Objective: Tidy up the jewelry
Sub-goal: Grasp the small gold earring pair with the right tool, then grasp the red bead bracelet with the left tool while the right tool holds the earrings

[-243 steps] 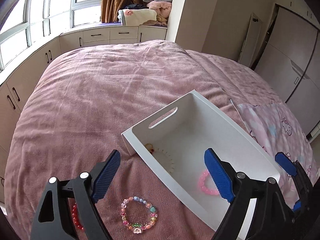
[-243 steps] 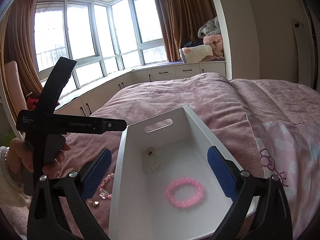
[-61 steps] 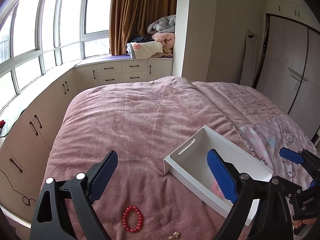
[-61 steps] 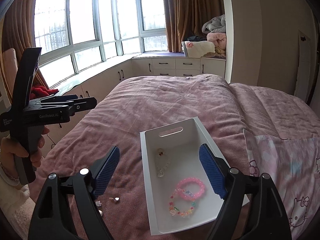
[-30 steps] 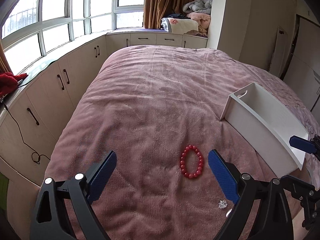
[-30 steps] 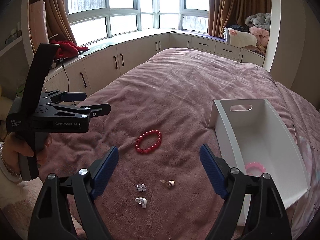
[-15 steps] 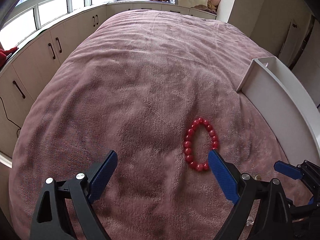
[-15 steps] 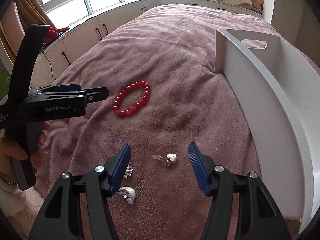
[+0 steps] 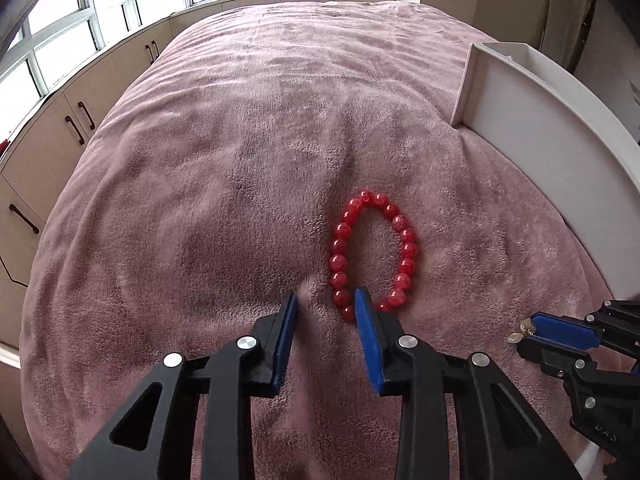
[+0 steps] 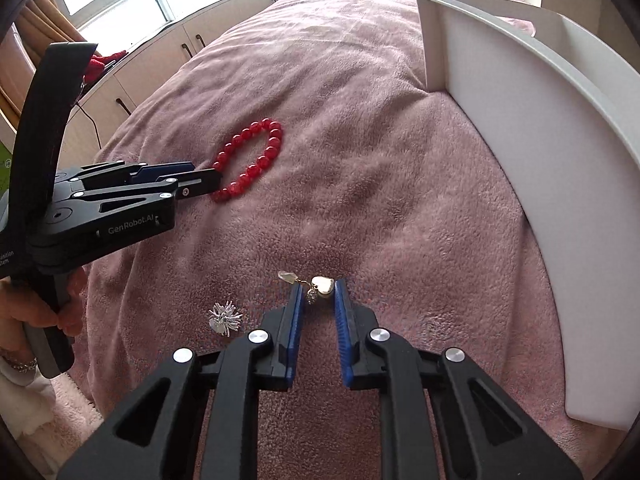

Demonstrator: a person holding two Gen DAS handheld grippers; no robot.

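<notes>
Bed (image 9: 240,152) under plush pink blanket, cabinets and windows alongside.
Left tool (image 9: 326,300) has just been closing; its right pad presses the near beads of the glossy red bracelet (image 9: 374,252) mid-bed, left pad on fleece. Right tool (image 10: 318,290) has just closed, pinching the heart-shaped gold earring (image 10: 322,285). A spiky silver earring (image 10: 225,317) lies beside it; the smooth white box (image 10: 540,128) sits toward the bed's right edge.

A pink blanket (image 9: 240,160) covers the bed beside cream cabinets (image 9: 52,136) under windows (image 9: 60,24).
</notes>
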